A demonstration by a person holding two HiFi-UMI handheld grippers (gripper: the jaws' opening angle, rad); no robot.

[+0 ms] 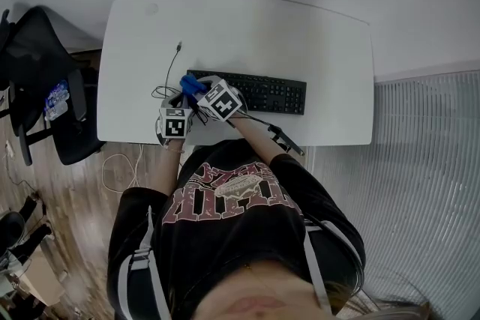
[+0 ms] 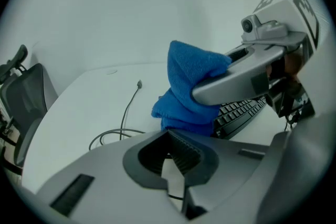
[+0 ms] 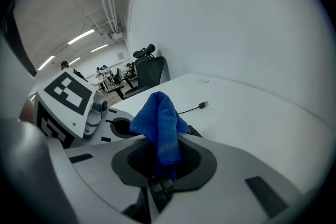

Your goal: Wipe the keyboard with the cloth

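A black keyboard (image 1: 259, 92) lies across the middle of the white table (image 1: 315, 41). My right gripper (image 1: 199, 88) is shut on a blue cloth (image 1: 192, 83) and holds it bunched at the keyboard's left end. In the right gripper view the cloth (image 3: 157, 123) stands up out of the jaws, with keys (image 3: 164, 186) just below. My left gripper (image 1: 175, 103) sits close beside the right one, off the keyboard's left end. Its jaws (image 2: 170, 157) look shut with nothing between them. From there the cloth (image 2: 189, 86) and the keyboard (image 2: 241, 110) lie just ahead.
A thin dark cable (image 1: 169, 71) with a plug runs over the table left of the keyboard and coils near the grippers. A black office chair (image 1: 41, 86) stands off the table's left side. The table's front edge (image 1: 247, 142) is next to the person's body.
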